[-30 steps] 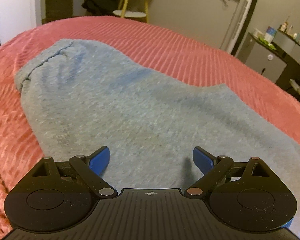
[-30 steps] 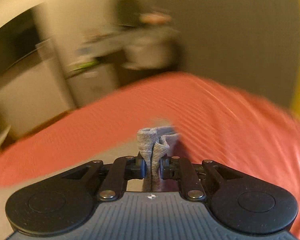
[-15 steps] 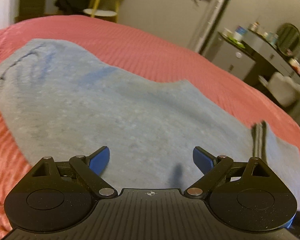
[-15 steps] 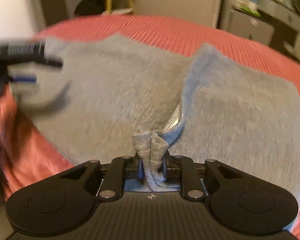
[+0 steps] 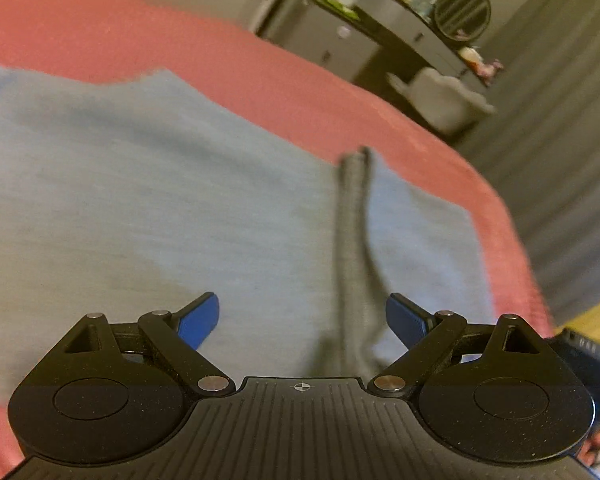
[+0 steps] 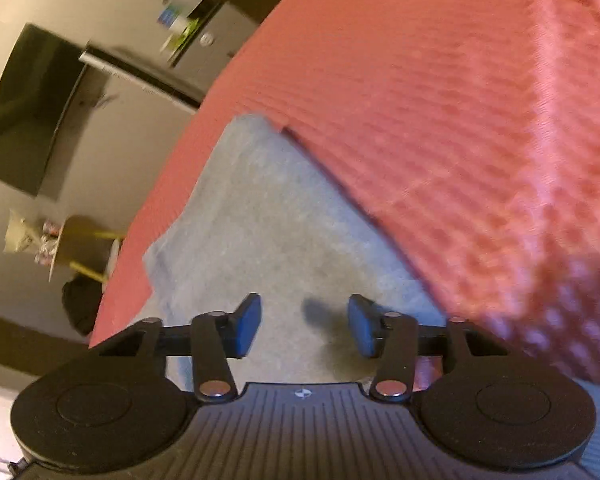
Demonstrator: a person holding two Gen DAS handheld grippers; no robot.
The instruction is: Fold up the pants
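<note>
The grey pants (image 5: pixel 148 184) lie spread flat on the red ribbed bedspread (image 5: pixel 260 72). A raised fold ridge (image 5: pixel 354 240) runs across the fabric toward my left gripper (image 5: pixel 302 318), which is open and empty just above the cloth. In the right wrist view the pants (image 6: pixel 276 216) lie under my right gripper (image 6: pixel 304 330), which is open and empty over the fabric, next to the bedspread (image 6: pixel 460 120).
The bed's edge (image 5: pixel 512 240) curves away at the right, with grey curtains beyond. A dark desk with bottles and a round mirror (image 5: pixel 462 10) stands behind. A black screen (image 6: pixel 32 108) and a yellow stool (image 6: pixel 84 248) stand off the bed.
My right gripper has let go of the bunched pants fabric and opened, and its view has swung round. My left gripper has panned right along the pants, staying open.
</note>
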